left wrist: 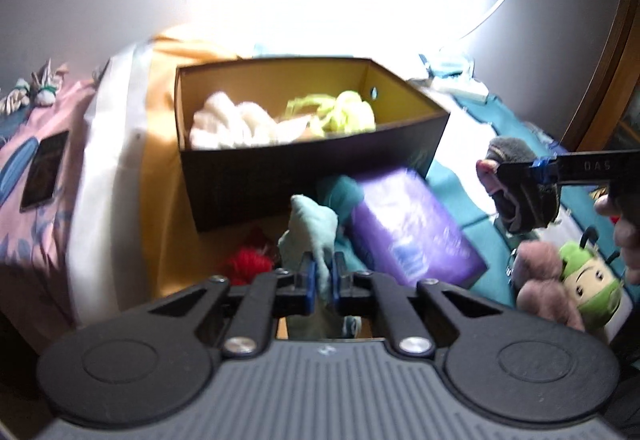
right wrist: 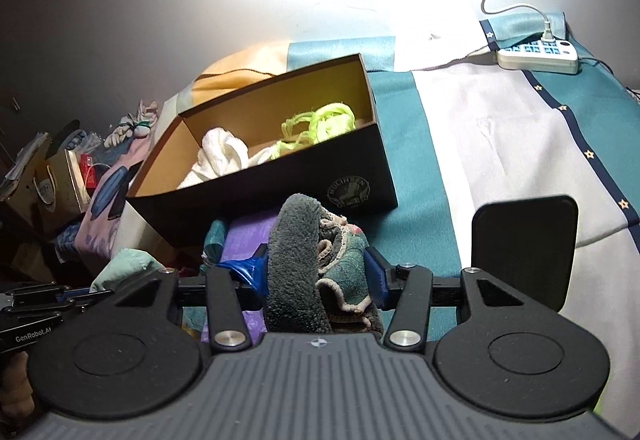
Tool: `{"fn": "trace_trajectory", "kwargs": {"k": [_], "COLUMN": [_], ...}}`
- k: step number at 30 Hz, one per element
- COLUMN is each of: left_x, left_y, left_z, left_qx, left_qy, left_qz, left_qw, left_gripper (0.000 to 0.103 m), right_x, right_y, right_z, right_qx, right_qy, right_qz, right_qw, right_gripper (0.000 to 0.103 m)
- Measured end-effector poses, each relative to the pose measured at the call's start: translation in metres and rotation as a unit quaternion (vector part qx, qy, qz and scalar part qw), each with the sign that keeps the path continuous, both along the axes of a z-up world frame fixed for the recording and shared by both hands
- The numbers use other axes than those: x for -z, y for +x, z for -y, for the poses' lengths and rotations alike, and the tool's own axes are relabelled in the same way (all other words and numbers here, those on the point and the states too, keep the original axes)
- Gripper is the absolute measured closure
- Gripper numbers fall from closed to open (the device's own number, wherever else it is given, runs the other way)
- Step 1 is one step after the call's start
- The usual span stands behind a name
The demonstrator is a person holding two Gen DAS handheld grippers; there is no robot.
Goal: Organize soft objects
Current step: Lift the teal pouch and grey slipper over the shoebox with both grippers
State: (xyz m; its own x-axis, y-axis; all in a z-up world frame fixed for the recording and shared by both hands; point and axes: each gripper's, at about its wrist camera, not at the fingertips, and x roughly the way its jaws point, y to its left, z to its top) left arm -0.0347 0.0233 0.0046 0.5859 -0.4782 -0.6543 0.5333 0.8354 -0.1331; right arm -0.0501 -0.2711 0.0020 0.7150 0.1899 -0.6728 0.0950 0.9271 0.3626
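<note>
A black cardboard box (left wrist: 304,175) (right wrist: 280,195) with a tan inside sits on the bed. It holds a white cloth (left wrist: 232,123) (right wrist: 220,155) and neon green yarn (left wrist: 340,111) (right wrist: 320,123). My left gripper (left wrist: 323,280) is shut on a pale mint cloth (left wrist: 316,228), just in front of the box; the cloth also shows in the right wrist view (right wrist: 124,264). My right gripper (right wrist: 316,276) is shut on a dark grey and teal fuzzy sock bundle (right wrist: 308,260), seen from the left wrist view (left wrist: 520,191) to the right of the box.
A purple packet (left wrist: 416,228) and red yarn (left wrist: 252,260) lie in front of the box. A green plush doll (left wrist: 588,284) and a mauve fuzzy thing (left wrist: 540,280) lie at the right. A power strip (right wrist: 536,55) sits far right; clutter and bags (right wrist: 52,183) stand left.
</note>
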Motion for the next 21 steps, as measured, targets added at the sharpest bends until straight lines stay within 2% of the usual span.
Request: {"fn": "trace_trajectory", "kwargs": {"k": [6, 12, 15, 21], "left_x": [-0.051, -0.088, -0.092, -0.078], "left_y": [0.033, 0.085, 0.114, 0.163], "left_z": [0.001, 0.015, 0.027, 0.053], "left_qx": [-0.003, -0.014, -0.018, -0.028], "left_qy": [-0.037, -0.052, -0.05, -0.04], "left_qz": [0.062, 0.113, 0.114, 0.096], "left_qw": [0.9973, 0.9921, 0.9921, 0.9942], "left_gripper": [0.099, 0.099, 0.099, 0.099], "right_x": [-0.04, -0.082, -0.087, -0.068], "right_y": [0.024, 0.065, 0.091, 0.141], "right_z": [0.006, 0.014, 0.016, 0.018], "right_qx": [-0.017, -0.028, -0.024, -0.015], "right_qy": [0.0, -0.007, -0.021, -0.045], "right_qz": [0.048, 0.096, 0.1, 0.068], "right_qw": [0.999, 0.995, 0.994, 0.997], "right_gripper": [0.07, 0.069, 0.069, 0.069]}}
